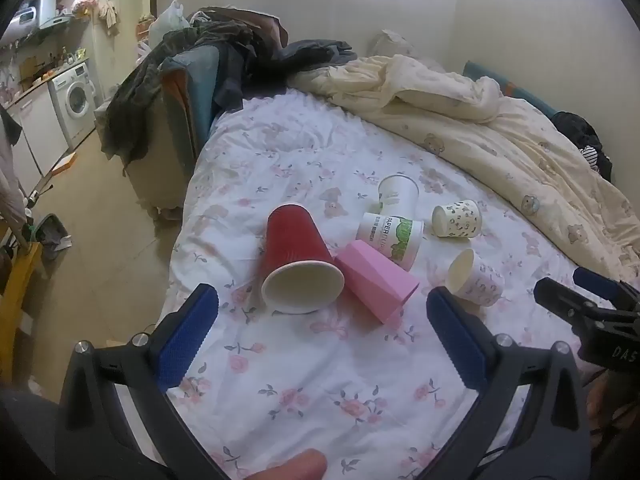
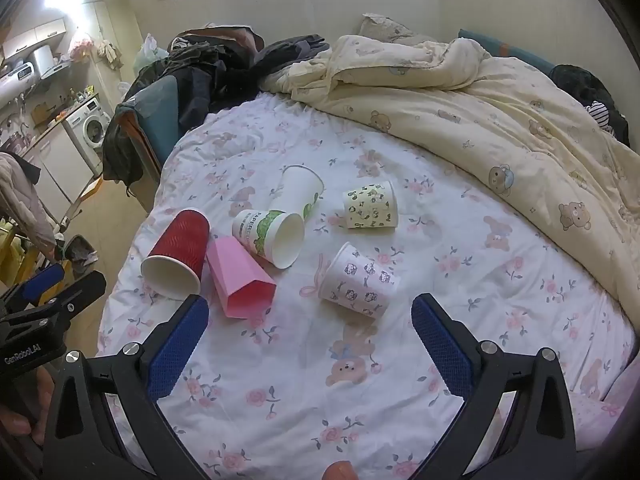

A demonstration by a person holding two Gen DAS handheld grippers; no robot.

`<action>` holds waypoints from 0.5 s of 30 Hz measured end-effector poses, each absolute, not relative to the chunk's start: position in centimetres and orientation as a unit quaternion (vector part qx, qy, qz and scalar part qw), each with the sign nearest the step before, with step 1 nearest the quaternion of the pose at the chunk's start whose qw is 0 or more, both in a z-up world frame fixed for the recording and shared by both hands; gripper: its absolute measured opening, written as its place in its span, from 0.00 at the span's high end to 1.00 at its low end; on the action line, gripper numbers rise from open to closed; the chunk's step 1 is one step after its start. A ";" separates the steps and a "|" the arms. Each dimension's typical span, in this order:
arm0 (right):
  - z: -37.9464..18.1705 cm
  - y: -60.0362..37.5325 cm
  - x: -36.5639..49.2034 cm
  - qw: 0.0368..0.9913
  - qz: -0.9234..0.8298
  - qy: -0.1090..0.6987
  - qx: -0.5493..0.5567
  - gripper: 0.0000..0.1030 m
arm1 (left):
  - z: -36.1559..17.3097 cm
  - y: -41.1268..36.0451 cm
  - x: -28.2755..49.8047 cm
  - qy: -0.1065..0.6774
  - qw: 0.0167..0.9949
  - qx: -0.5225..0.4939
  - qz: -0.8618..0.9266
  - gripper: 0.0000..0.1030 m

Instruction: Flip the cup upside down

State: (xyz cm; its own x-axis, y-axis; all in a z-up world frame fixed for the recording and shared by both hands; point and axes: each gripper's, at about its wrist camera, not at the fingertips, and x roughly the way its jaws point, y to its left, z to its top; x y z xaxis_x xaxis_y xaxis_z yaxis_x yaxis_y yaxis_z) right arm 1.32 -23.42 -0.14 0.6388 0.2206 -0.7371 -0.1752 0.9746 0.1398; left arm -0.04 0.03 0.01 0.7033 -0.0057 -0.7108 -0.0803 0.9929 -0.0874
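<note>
Several cups lie on their sides on the floral bed sheet (image 1: 320,380). A red ribbed cup (image 1: 296,256) lies with its mouth toward my left gripper (image 1: 322,300), which is open and empty just short of it. A pink faceted cup (image 1: 376,280) lies beside it. Two white and green paper cups (image 1: 394,236) lie behind. Two small patterned cups (image 1: 476,276) lie to the right. In the right wrist view, my right gripper (image 2: 310,312) is open and empty, near a small white patterned cup (image 2: 360,284). The red cup (image 2: 178,252) and pink cup (image 2: 240,280) lie to its left.
A cream quilt (image 2: 460,100) is bunched along the back and right of the bed. Dark clothes (image 1: 224,44) are piled on a chair at the bed's far left corner. The bed's left edge drops to the floor (image 1: 100,240), with a washing machine (image 1: 76,100) beyond.
</note>
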 end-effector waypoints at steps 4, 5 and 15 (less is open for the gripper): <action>0.0 -23.5 1.2 0.905 0.108 0.411 0.027 0.00 | 0.0 0.0 -0.1 0.385 0.921 -0.052 0.023 0.00; 0.0 -23.5 1.3 0.905 0.108 0.411 0.028 0.00 | 0.1 0.1 -0.1 0.384 0.922 -0.052 0.023 0.00; -0.2 -23.6 1.9 0.905 0.107 0.410 0.031 0.00 | 0.1 -0.1 0.0 0.389 0.920 -0.050 0.023 0.00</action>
